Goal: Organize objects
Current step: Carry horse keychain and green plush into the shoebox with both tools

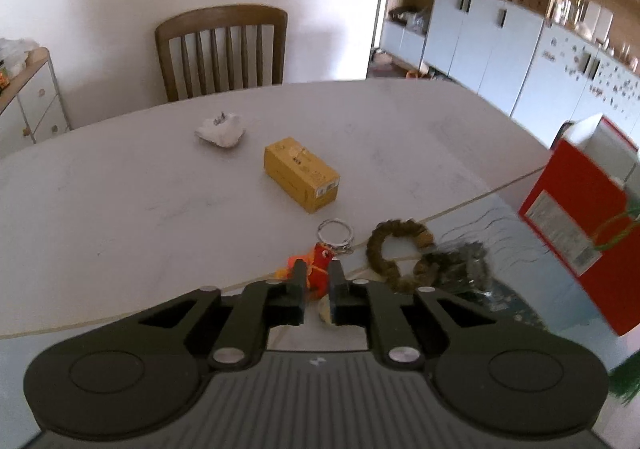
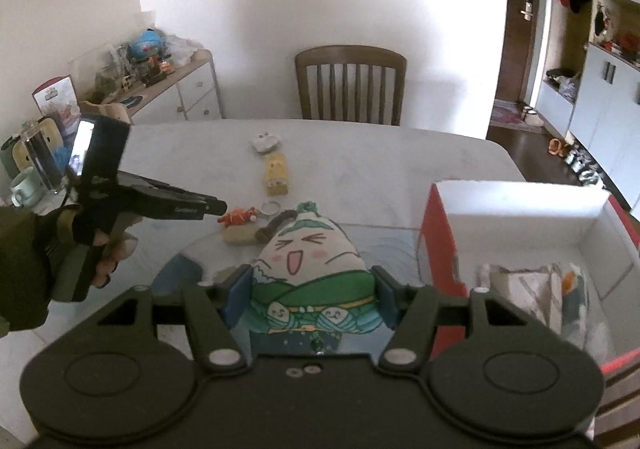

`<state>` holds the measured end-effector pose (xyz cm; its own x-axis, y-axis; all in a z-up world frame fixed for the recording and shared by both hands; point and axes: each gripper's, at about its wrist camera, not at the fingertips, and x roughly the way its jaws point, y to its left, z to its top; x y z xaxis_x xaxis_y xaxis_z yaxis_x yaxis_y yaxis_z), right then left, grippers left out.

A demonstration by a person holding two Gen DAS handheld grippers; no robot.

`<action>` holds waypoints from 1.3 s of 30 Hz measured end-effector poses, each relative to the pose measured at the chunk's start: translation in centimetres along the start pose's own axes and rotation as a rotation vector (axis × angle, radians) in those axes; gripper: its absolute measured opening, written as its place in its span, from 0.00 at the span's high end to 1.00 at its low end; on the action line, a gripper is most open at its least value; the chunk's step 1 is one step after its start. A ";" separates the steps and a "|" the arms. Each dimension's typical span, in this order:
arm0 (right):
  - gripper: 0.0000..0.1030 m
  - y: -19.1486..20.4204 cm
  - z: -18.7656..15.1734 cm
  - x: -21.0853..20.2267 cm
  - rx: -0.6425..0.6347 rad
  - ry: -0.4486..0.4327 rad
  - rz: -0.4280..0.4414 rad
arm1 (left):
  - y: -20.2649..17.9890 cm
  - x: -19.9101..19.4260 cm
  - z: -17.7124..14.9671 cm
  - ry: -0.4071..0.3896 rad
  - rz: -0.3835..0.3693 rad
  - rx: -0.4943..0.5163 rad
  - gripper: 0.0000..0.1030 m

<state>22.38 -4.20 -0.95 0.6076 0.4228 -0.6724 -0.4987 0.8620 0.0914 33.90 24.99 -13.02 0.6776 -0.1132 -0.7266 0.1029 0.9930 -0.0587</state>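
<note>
A: At left, my left gripper (image 1: 318, 289) has its fingers nearly closed, pinching the orange keychain toy (image 1: 316, 269) low over the desk (image 1: 120, 209). Its metal ring (image 1: 335, 231) hangs free at the front.

B: And past it?

A: The white lump (image 1: 221, 131) and the yellow carton (image 1: 301, 173) lie apart on the desk, untouched. The brown ring (image 1: 400, 255) lies just beside the toy.

B: The right side?

A: My right gripper (image 2: 312, 299) stands about half open, its blue pads pressed on both sides of the cartoon pillow (image 2: 310, 269). The red box (image 2: 520, 249) sits to its right, open, with cloth items already inside.

B: Risks?

A: I judge the toy's grip shallow: a jerk could drop it. The soft pillow may sag and catch the box wall if carried too low.
</note>
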 end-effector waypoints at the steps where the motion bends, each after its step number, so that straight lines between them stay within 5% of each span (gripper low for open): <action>1: 0.40 -0.1 -0.3 -0.2 0.007 0.002 -0.004 | 0.0 0.4 0.0 0.007 -0.004 0.012 0.80; 6: 0.40 -0.5 -1.4 -0.8 0.031 0.016 -0.024 | -0.1 1.8 -0.3 0.005 0.018 0.046 0.43; 16: 0.40 -1.0 -2.8 -1.6 0.069 0.031 -0.042 | 0.4 3.7 0.1 0.033 0.036 0.019 0.43; 21: 0.40 -0.9 -2.7 -1.6 0.071 0.029 -0.039 | 2.2 4.1 0.3 0.061 0.000 -0.097 0.41; 34: 0.40 -0.8 -2.8 -1.6 0.073 0.042 -0.037 | 1.7 4.8 0.4 0.060 0.068 -0.058 0.43; 37: 0.40 -0.9 -2.9 -1.5 0.072 0.046 -0.041 | 1.9 4.7 0.1 0.050 0.044 -0.064 0.52; 39: 0.40 -1.1 -3.0 -1.4 0.080 0.049 -0.044 | 1.9 4.6 0.0 0.055 0.018 -0.080 0.67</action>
<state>20.22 -6.59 -2.26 0.5954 0.3716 -0.7123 -0.4198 0.8998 0.1185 37.20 26.36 -16.46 0.6378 -0.0949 -0.7643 0.0306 0.9947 -0.0980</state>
